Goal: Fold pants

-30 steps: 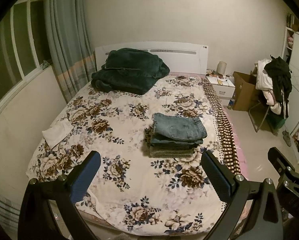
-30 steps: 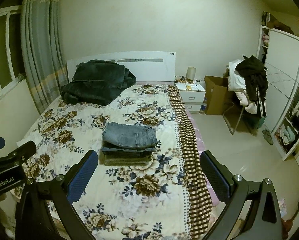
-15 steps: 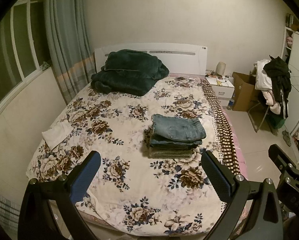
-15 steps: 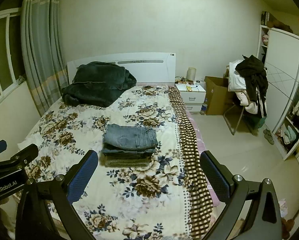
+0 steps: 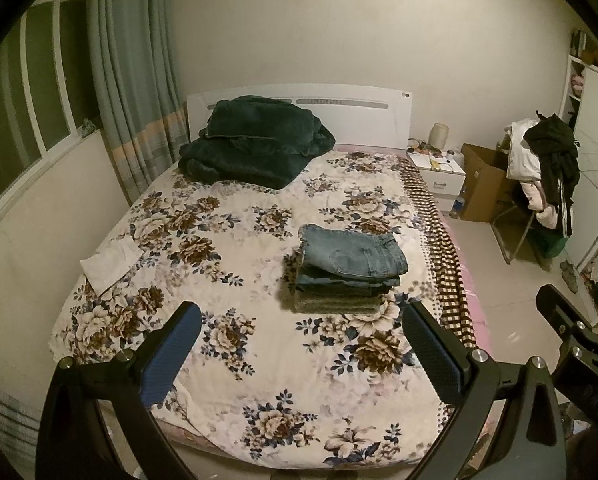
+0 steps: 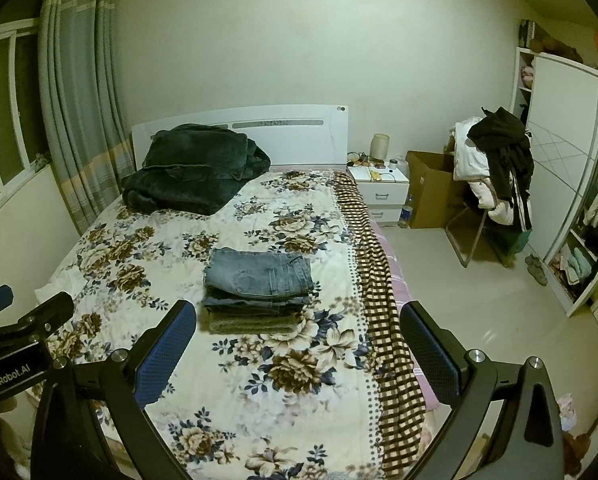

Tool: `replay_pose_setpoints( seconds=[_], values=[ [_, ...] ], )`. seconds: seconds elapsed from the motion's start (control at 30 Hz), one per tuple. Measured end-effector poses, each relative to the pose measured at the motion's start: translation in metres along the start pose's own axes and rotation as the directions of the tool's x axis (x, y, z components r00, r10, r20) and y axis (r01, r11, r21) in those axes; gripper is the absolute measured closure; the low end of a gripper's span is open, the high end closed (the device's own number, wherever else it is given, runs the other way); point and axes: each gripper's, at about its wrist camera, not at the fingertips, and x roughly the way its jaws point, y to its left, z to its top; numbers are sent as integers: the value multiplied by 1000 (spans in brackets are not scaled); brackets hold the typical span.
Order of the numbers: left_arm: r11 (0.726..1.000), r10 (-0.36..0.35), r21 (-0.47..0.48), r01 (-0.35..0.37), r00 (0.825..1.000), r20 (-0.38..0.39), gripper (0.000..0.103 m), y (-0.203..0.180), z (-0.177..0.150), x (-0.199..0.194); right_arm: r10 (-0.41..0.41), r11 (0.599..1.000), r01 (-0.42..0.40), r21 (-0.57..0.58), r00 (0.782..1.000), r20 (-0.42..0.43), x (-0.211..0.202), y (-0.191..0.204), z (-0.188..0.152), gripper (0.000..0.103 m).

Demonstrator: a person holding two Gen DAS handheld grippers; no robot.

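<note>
We are holding our left gripper [image 5: 299, 354] and right gripper [image 6: 299, 354] above the bed's [image 5: 259, 380] foot, both spread wide and gripping nothing, folded pants [image 5: 349, 268] sitting stacked mid-bed toward its right side.

The jeans [image 5: 353, 252] are lying folded into a flat rectangle on top of a small stack [image 5: 345, 284]; the denim is faded blue, with a back pocket and seams showing on the upper face; beneath them darker blue folded pants are sitting, and under those an olive-grey ribbed piece is forming the base; the edges are lining up roughly square; the stack is resting on the floral bedspread [image 5: 235, 240], right of its middle, near the checked border and well apart from the dark blanket.
</note>
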Motion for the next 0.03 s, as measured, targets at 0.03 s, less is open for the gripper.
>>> replay_pose_setpoints(
  seconds=[0.03],
  values=[
    [1000, -2, -1, 2, 1000, 1, 0, 0, 0, -1, -4, 1000, 4, 0, 1000, 1, -1, 0, 0, 0]
  ],
)
